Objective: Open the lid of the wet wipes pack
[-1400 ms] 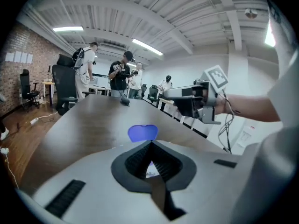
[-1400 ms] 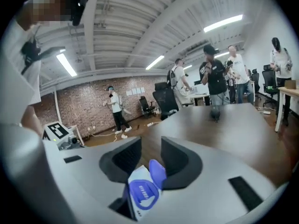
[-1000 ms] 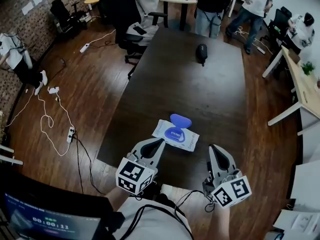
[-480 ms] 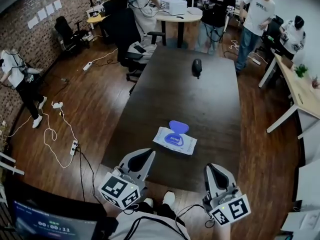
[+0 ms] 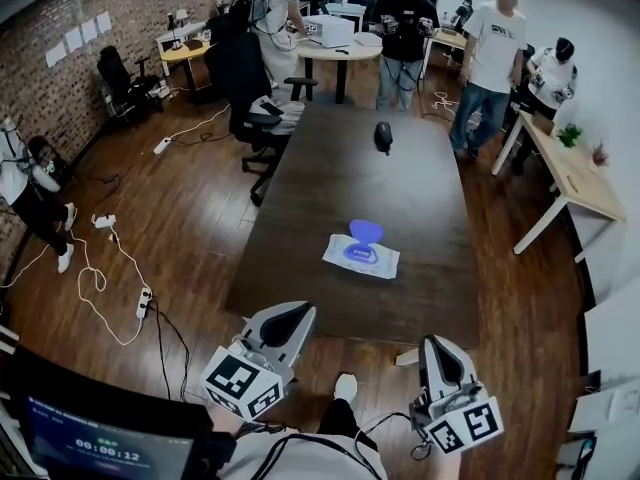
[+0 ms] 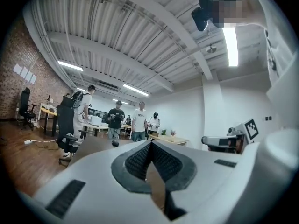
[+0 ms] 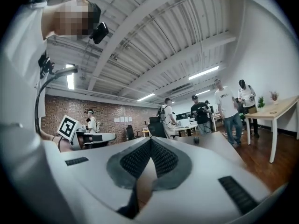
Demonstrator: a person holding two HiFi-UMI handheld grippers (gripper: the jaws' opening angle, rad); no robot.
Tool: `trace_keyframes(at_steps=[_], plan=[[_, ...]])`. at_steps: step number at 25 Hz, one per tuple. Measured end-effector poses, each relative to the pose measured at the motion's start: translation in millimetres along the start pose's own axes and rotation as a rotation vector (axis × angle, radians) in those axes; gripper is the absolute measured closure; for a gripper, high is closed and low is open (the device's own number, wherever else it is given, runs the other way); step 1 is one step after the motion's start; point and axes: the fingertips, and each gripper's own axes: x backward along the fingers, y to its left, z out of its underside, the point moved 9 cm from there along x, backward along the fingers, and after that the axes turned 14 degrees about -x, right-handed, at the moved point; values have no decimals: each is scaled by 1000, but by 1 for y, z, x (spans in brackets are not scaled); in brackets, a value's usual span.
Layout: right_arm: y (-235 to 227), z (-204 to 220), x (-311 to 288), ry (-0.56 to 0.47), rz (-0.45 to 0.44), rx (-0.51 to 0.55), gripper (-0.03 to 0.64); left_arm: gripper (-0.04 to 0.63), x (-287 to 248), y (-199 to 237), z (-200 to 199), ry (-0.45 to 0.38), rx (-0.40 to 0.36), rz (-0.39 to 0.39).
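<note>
- On the dark table (image 5: pixel 300 198), toward its near end and a little right of the middle, the wet wipes pack (image 5: pixel 361 258) lies flat, white with a blue oval on its top face.
- Its blue lid (image 5: pixel 365 231) is already open, folded back past the pack's far edge.
- Neither tool touches the pack or the lid; both are held at the table's near edge, apart from the pack, one at either side of it.
- At the lower left of the head view, the left gripper (image 5: pixel 298 314) points toward the table. In the left gripper view its ribbed pads (image 6: pixel 138 160) meet at the tips: the jaws are fully together with nothing between them.
- At the lower right, the right gripper (image 5: pixel 437 346) also points toward the table. Its pads (image 7: pixel 163 157) are pressed together in the same way, and it holds nothing.
- Near the table's far end rests a small black rounded device (image 5: pixel 383 136).
- Beyond that end stand several people (image 5: pixel 490 58), and a black office chair (image 5: pixel 255 98) sits by the far left corner.
- To the right stands a pale wooden desk (image 5: pixel 570 173).
- Left of the table, a white power strip (image 5: pixel 144 302) with its cable lies on the wooden floor (image 5: pixel 180 218).
- A shoe (image 5: pixel 345 386) shows between the two grippers.
</note>
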Motion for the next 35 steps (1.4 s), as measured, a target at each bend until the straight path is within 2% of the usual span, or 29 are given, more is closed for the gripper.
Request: trace_keyframes(at_steps=[3, 7, 14, 18, 22, 30, 35], plan=[[42, 19, 27, -11, 39, 7, 609, 598, 52, -4, 8, 3, -8, 43], [87, 37, 66, -12, 71, -7, 608, 598, 111, -12, 13, -3, 18, 43], [124, 33, 138, -49, 65, 17, 609, 598, 164, -70, -4, -24, 21, 59], [134, 37, 136, -56, 55, 22, 609, 598, 171, -69, -2, -29, 23, 63], [136, 38, 136, -16, 44, 36, 609, 598, 169, -72, -3, -18, 42, 55], [133, 8, 140, 12, -5, 66, 609, 598, 148, -88, -23, -48, 50, 54], [130, 8, 133, 1, -5, 66, 608, 598, 142, -85, -26, -51, 59, 57]])
